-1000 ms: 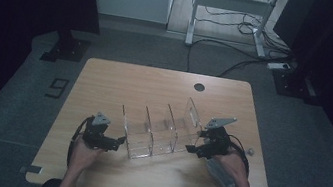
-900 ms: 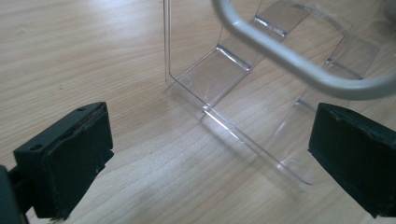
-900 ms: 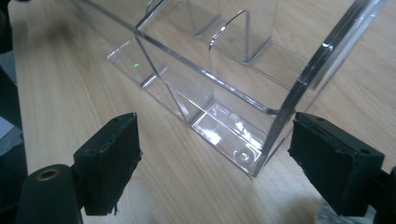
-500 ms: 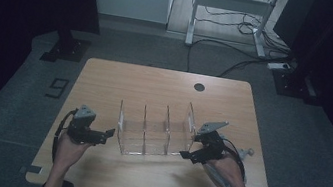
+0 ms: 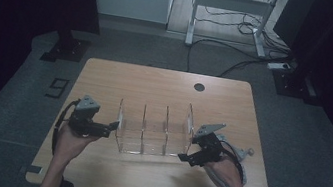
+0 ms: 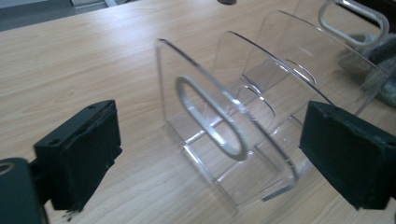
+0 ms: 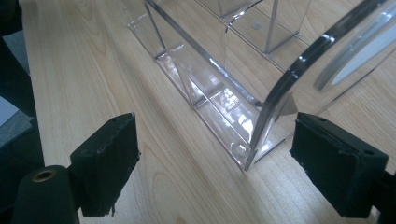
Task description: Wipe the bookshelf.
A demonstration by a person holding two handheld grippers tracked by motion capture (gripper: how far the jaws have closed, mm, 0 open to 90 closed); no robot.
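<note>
A clear acrylic organizer (image 5: 153, 133) with several upright dividers stands on the wooden table (image 5: 155, 86), near its front. Each end wall has an oval handle slot. My left gripper (image 5: 112, 127) hovers just off the left end wall, open. Its jaws have just been closing a little, with nothing pressed between them. In the left gripper view the organizer (image 6: 219, 116) lies ahead of my left gripper (image 6: 212, 156). My right gripper (image 5: 185, 157) sits open at the organizer's front right corner. In the right gripper view that corner of the organizer (image 7: 261, 126) rises ahead of my right gripper (image 7: 229, 163), untouched.
A round cable hole (image 5: 199, 87) sits at the table's back edge. A pale object (image 5: 244, 152) lies on the table beside the right hand. Beyond the table are a metal desk frame (image 5: 229, 2) and floor cables (image 5: 240, 59).
The organizer has gone from skewed to square with the table's front edge. My left gripper has drawn back to the left of its end wall and risen. The right gripper has barely shifted.
</note>
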